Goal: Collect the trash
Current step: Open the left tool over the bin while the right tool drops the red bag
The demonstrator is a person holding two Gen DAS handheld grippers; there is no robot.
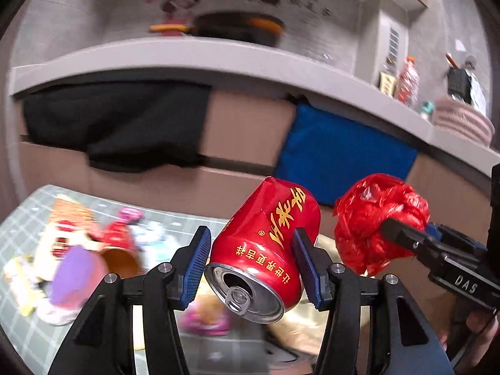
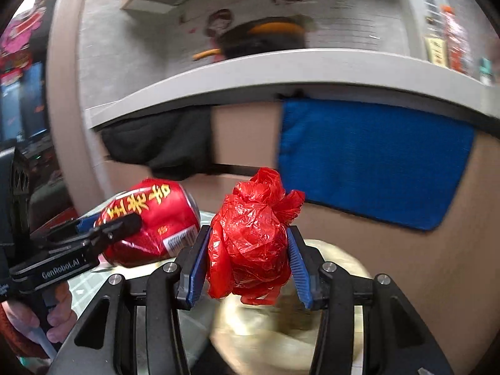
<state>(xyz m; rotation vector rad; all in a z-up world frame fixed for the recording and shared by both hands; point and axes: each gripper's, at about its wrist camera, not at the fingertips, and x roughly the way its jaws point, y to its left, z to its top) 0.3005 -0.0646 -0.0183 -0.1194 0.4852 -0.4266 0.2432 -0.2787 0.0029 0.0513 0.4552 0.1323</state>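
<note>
A dented red drink can [image 1: 265,243] with gold lettering lies tilted between the blue pads of my left gripper [image 1: 251,237], which is shut on it, its opened top towards the camera. To its right my right gripper [image 2: 248,243] is shut on a crumpled red plastic bag [image 2: 253,240], also seen as a red ball [image 1: 378,218] in the left wrist view. The right wrist view shows the can [image 2: 153,218] at the left, held up beside the bag. Both are lifted above the green mat [image 1: 28,228]. More litter, a paper cup [image 1: 118,250] and wrappers [image 1: 65,228], lies on the mat, blurred.
A grey counter edge [image 1: 187,53] runs above brown cabinet fronts with a black cloth [image 1: 125,125] and a blue cloth [image 1: 343,153] hanging. A dark pan [image 1: 237,28] and bottles [image 1: 406,81] stand on the counter. A pale, blurred bag-like shape [image 2: 328,312] sits below the grippers.
</note>
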